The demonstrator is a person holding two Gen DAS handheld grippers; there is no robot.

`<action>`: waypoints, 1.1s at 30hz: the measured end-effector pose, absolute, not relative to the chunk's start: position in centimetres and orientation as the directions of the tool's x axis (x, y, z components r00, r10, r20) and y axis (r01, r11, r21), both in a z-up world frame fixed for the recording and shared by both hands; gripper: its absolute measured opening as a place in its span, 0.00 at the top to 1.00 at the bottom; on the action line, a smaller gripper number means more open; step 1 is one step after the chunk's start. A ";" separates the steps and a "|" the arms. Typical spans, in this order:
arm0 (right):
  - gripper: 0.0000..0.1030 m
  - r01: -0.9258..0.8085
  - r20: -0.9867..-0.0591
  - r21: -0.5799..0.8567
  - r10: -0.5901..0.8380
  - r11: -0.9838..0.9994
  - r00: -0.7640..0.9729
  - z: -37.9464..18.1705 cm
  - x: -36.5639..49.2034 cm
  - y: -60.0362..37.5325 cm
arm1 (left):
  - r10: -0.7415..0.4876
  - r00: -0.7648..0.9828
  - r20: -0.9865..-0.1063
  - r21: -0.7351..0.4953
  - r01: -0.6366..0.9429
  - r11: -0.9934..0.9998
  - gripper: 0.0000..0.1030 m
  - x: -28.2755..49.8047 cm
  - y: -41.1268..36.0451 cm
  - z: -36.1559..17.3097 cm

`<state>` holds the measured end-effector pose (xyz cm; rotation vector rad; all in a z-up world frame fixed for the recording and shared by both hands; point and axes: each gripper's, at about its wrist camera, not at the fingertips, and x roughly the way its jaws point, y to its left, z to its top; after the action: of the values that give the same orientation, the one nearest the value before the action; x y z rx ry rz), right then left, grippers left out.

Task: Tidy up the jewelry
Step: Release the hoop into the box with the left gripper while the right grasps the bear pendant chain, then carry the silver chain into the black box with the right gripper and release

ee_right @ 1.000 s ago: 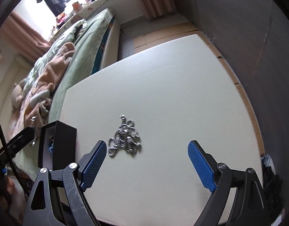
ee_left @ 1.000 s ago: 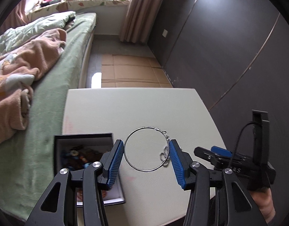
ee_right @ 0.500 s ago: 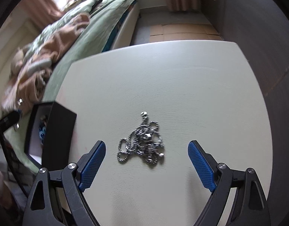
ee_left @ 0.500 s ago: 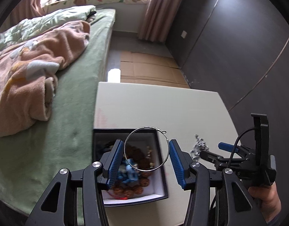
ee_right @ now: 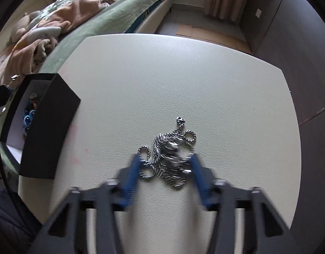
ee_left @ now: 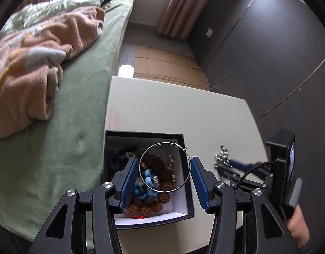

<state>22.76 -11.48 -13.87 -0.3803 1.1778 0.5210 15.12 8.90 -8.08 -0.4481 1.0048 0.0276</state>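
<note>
Right tongs have just been clamping onto the chain pile; left tongs now grip the hoop above the open box, so both drop in next, I reckon.

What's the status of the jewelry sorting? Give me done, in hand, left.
Done: beaded pieces lie in the black box.
In hand: the left tool holds the wire bangle above the box.
Left: the right tool has just been closing around the silver chain on the table.

Soft, even daylight; shadows faint. Strong fisheye bending and dark vignette at all edges. Right gripper fingers smeared by motion blur; left view sharp, with a small floor glare patch.
</note>
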 end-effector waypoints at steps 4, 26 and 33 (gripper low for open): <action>0.82 -0.573 -0.942 0.002 0.194 0.820 0.274 -13.8 22.5 -12.0 | -0.188 0.540 -0.820 -0.365 -0.241 0.899 0.41 14.9 9.2 -8.1; 0.82 -0.564 -0.827 0.191 0.441 0.804 0.348 -4.5 20.5 -11.8 | -0.173 0.655 -0.735 -0.440 -0.268 0.857 0.30 11.5 12.2 -5.0; 0.82 -0.614 -0.779 0.180 0.492 0.769 0.388 0.5 19.0 -9.1 | -0.165 0.680 -0.714 -0.463 -0.283 0.840 0.12 11.0 14.0 -4.7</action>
<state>18.97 -9.07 0.52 -0.1460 0.9368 0.7063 10.96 13.98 -4.71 -0.5875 0.8323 0.0711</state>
